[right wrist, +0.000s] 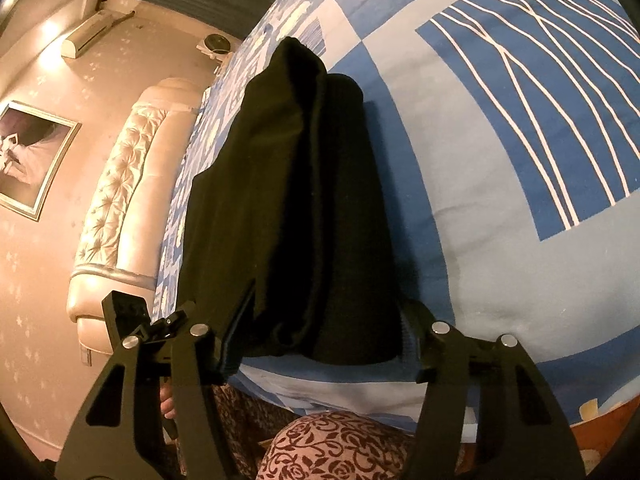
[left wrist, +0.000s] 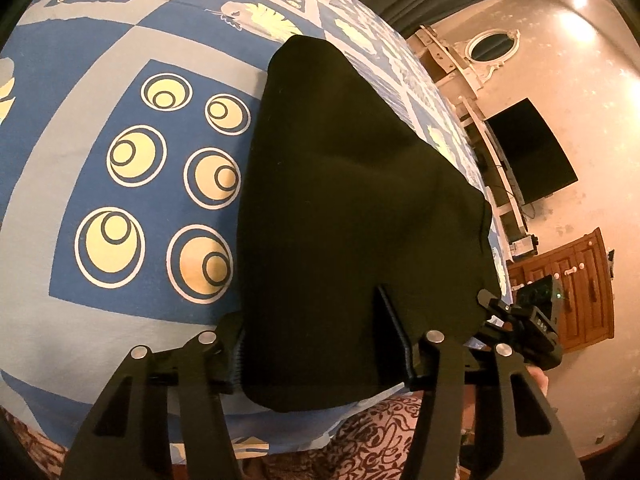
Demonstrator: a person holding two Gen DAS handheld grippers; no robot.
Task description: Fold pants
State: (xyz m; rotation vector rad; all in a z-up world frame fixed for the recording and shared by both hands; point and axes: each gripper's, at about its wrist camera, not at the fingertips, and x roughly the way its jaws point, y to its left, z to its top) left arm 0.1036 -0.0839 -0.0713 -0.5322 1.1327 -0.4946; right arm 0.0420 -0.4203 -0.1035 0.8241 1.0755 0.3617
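Black pants (left wrist: 352, 184) lie folded into a long strip on the blue patterned bedspread (left wrist: 120, 184), running away from me. My left gripper (left wrist: 310, 308) straddles the strip's near end, its left finger (left wrist: 238, 360) against the cloth's edge and its right finger (left wrist: 394, 332) pressed into the cloth. In the right wrist view the same pants (right wrist: 296, 184) fill the gap of my right gripper (right wrist: 328, 296), both pads against the folded layers. Each gripper's body also shows in the other's view, right gripper (left wrist: 532, 324) and left gripper (right wrist: 124, 316).
The bed's near edge runs just under both grippers, with a person's flower-patterned clothing (right wrist: 336, 444) below it. A padded headboard (right wrist: 120, 200) stands to the left. A dark screen (left wrist: 528, 148) and wooden cabinet (left wrist: 576, 280) stand by the wall on the right.
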